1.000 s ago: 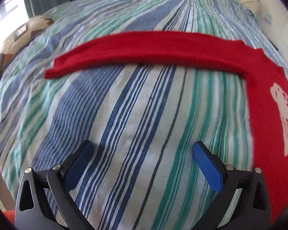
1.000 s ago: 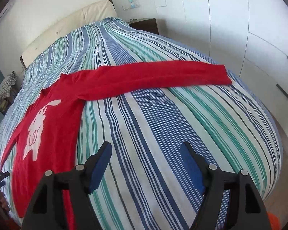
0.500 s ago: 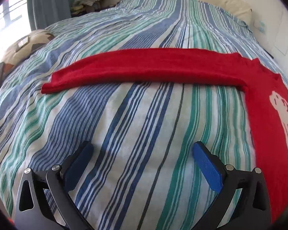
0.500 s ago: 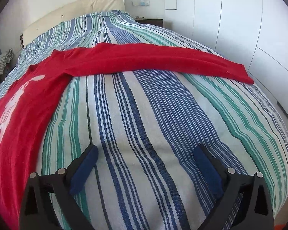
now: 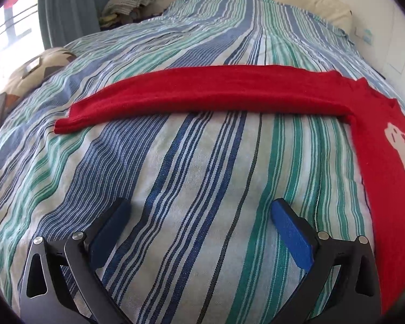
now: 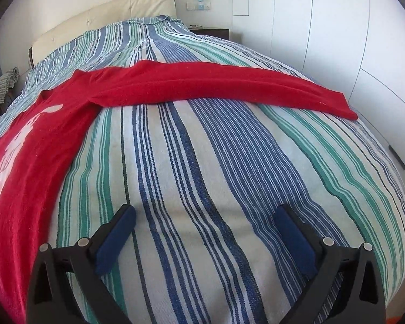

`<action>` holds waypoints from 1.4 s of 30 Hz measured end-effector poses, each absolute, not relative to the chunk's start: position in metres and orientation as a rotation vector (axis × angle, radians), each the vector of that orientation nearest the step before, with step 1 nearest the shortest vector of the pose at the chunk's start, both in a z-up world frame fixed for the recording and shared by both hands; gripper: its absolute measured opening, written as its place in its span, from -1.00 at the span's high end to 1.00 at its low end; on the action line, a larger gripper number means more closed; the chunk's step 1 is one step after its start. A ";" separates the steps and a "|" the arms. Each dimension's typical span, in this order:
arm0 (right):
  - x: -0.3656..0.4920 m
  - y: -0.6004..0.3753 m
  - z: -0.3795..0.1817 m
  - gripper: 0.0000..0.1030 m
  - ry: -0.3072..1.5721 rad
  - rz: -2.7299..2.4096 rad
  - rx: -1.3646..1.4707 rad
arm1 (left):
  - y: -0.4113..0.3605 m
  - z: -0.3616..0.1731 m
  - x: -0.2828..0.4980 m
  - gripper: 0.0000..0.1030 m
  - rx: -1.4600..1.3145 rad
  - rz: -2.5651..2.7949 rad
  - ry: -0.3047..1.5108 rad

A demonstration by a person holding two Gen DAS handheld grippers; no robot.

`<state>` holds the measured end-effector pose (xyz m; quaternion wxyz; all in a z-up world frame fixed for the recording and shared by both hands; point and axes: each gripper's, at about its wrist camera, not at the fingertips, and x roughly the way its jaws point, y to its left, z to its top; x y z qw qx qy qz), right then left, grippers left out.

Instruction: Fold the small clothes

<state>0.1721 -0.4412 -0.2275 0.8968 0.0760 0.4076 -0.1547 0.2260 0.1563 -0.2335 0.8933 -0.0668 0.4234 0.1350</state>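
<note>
Both views now sit lower and closer over the bed than a second ago, and the right gripper has spread its jaws much wider and is opening the last bit, with only striped cover between them. A red sweater lies flat on the striped bedspread, its body between the two grippers with a white animal print facing up. One sleeve stretches straight out across the bed ahead of the left gripper, the other sleeve reaches out ahead of the right one, toward the wardrobe side. Neither gripper touches the garment. The left gripper's blue pads also stand wide apart over bare bedspread, holding nothing. Beyond the sweater are a cream headboard, white wardrobe doors, and, on the left view's far side, a curtain and a patterned cushion.
</note>
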 end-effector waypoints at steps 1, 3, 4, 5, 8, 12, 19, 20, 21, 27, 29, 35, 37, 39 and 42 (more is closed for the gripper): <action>0.172 -0.441 -0.227 -0.98 0.843 -0.321 0.156 | 0.156 -0.234 0.226 -0.99 -0.137 0.281 0.879; 0.170 -0.441 -0.227 -0.98 0.842 -0.319 0.156 | 0.156 -0.234 0.226 -0.99 -0.138 0.281 0.879; 0.169 -0.441 -0.227 -0.98 0.840 -0.319 0.157 | 0.156 -0.234 0.226 -0.99 -0.138 0.281 0.879; 0.169 -0.440 -0.227 -0.98 0.840 -0.319 0.157 | 0.156 -0.234 0.226 -0.99 -0.138 0.281 0.879; 0.169 -0.440 -0.226 -0.98 0.839 -0.320 0.156 | 0.156 -0.234 0.226 -0.99 -0.138 0.281 0.879; 0.169 -0.440 -0.226 -0.98 0.839 -0.319 0.157 | 0.156 -0.234 0.226 -0.99 -0.138 0.281 0.879; 0.169 -0.440 -0.226 -0.98 0.839 -0.319 0.156 | 0.156 -0.234 0.226 -0.99 -0.138 0.281 0.879; 0.169 -0.440 -0.226 -0.98 0.839 -0.319 0.156 | 0.156 -0.234 0.226 -0.99 -0.138 0.281 0.879; 0.169 -0.440 -0.226 -0.98 0.838 -0.319 0.156 | 0.156 -0.234 0.226 -0.99 -0.138 0.281 0.879; 0.168 -0.441 -0.226 -0.98 0.837 -0.318 0.155 | 0.156 -0.234 0.226 -0.99 -0.138 0.281 0.879; 0.168 -0.440 -0.226 -0.98 0.837 -0.318 0.156 | 0.156 -0.234 0.226 -0.99 -0.138 0.281 0.879; 0.168 -0.441 -0.225 -0.98 0.836 -0.317 0.158 | 0.156 -0.234 0.226 -0.99 -0.138 0.281 0.879; 0.168 -0.441 -0.225 -0.98 0.836 -0.317 0.158 | 0.156 -0.234 0.226 -0.99 -0.138 0.281 0.879; 0.168 -0.441 -0.225 -0.98 0.835 -0.316 0.159 | 0.156 -0.234 0.226 -0.99 -0.138 0.281 0.879; 0.168 -0.441 -0.225 -0.98 0.835 -0.316 0.158 | 0.156 -0.234 0.226 -0.99 -0.138 0.281 0.879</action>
